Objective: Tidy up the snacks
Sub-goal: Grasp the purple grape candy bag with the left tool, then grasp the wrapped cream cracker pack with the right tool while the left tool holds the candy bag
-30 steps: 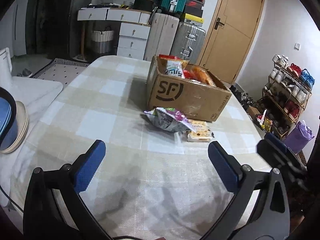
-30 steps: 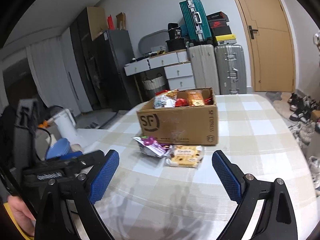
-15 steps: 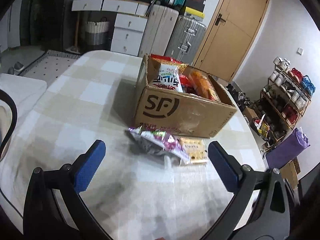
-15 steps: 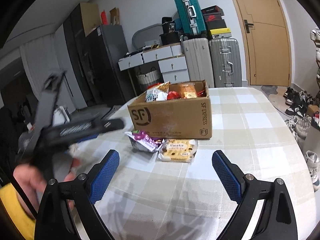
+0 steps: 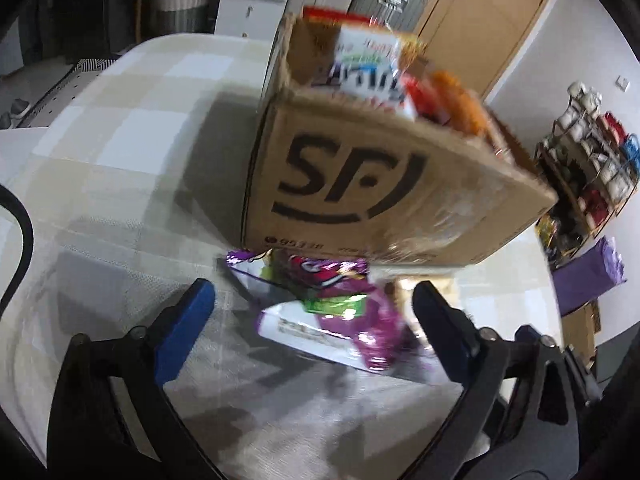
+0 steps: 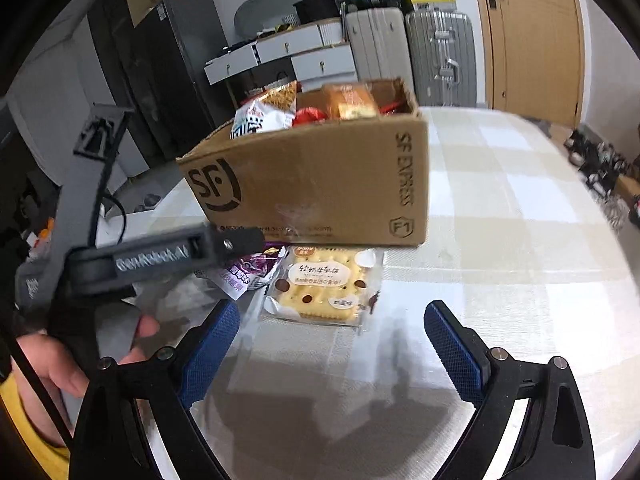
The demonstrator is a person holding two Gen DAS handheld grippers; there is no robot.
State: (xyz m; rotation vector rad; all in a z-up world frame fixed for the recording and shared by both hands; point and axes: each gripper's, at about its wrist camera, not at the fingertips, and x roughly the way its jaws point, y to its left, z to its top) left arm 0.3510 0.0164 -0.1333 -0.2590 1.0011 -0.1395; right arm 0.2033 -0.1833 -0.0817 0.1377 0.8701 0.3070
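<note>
A cardboard box (image 5: 380, 184) marked SF stands on the checked tablecloth with several snack packs standing in it. In front of it lies a purple snack bag (image 5: 332, 304). My left gripper (image 5: 312, 296) is low over that bag. Its jaws are closing with the bag between the blue pads, which are not pressing on it. In the right wrist view the box (image 6: 320, 184) has a cracker packet (image 6: 320, 284) at its foot, beside the purple bag (image 6: 248, 272). My right gripper (image 6: 332, 320) is open, its pads just short of the cracker packet.
A hand (image 6: 60, 364) holds the left tool's grey body (image 6: 152, 258) at the left of the right wrist view. Suitcases (image 6: 436, 56), white drawers (image 6: 288, 52) and a wooden door (image 6: 528, 36) stand behind the table. A shoe rack (image 5: 592, 152) is on the right.
Both grippers have come forward and down toward the snacks in front of the box. The purple bag now lies between the left jaws, which have narrowed a little.
</note>
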